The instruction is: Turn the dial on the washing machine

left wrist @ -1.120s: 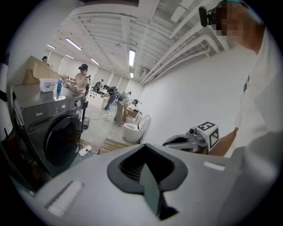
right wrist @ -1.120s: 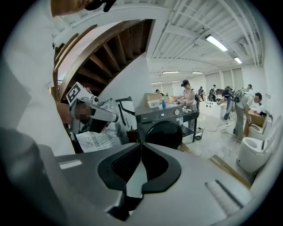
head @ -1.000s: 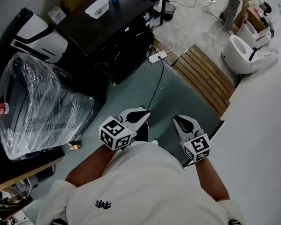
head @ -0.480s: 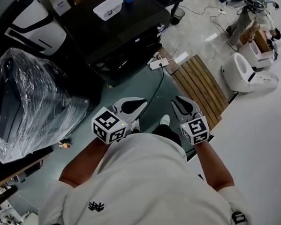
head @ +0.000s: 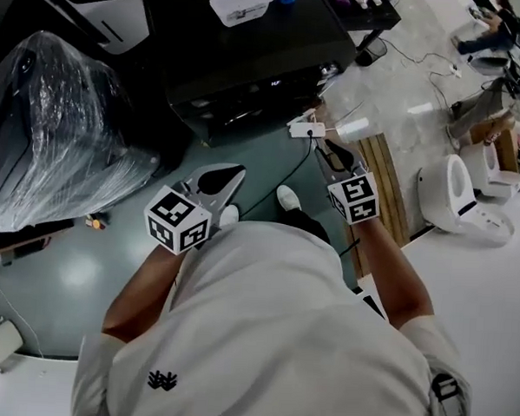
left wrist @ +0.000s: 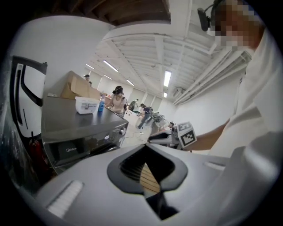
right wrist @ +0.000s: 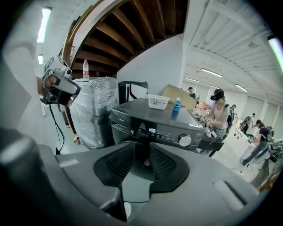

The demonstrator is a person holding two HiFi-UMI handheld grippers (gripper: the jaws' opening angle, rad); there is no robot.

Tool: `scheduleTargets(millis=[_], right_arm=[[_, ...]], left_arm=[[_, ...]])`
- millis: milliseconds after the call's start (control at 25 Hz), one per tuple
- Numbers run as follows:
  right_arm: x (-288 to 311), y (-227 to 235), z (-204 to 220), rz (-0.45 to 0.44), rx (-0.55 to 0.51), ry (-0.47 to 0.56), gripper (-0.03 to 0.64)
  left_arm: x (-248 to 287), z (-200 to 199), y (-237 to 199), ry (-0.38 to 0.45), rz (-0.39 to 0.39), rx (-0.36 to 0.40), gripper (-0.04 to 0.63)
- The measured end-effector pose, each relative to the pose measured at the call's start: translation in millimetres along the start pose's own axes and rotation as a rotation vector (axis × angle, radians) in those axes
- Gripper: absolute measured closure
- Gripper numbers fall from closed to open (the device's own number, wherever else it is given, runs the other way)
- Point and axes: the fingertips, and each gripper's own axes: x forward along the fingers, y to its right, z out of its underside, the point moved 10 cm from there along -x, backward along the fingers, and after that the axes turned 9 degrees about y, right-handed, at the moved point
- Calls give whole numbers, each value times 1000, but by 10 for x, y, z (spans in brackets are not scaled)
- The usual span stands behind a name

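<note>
Right gripper view: we see the dial (right wrist: 185,140) ahead.
Right gripper (right wrist: 141,149): jaws just spreading, empty.
Left gripper (left wrist: 147,150): jaws together.

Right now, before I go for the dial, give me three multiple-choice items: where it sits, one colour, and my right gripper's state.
1. Where is the dial on the washing machine?
A) left end of the front panel
B) right end of the front panel, right of the lit display
C) on the lid
2. What colour is the bottle on top of the machine?
A) blue
B) red
C) green
3. The right gripper is:
A) shut on the dial
B) shut on a cable
C) open and empty

B: the right gripper view shows it past the display.
A: it stands blue beside the white box.
C: its jaws have just been opening and stand apart with nothing between them.
</note>
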Motion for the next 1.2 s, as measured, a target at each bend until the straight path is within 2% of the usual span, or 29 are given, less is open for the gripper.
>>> scheduleTargets(millis=[160,520,760,880,1200], right_arm=[[346,640,145,-81,-34,-19,540],[966,1618,444,-163,-151,-8,534],[1366,1954,417,-170,-247,-4,515],[1562,2029,394,-174,-288,-10,504],[1890,2220,507,-193,-318,-49,489]], left_arm=[[339,-90,143,49,-136,-19,540],[1040,-56,585,76,-295,-46,540],[1035,41,785,124,-420,-99,540],[982,94,829,129,-457,-139,540],[944,71,902,134,-526,-145,540]])
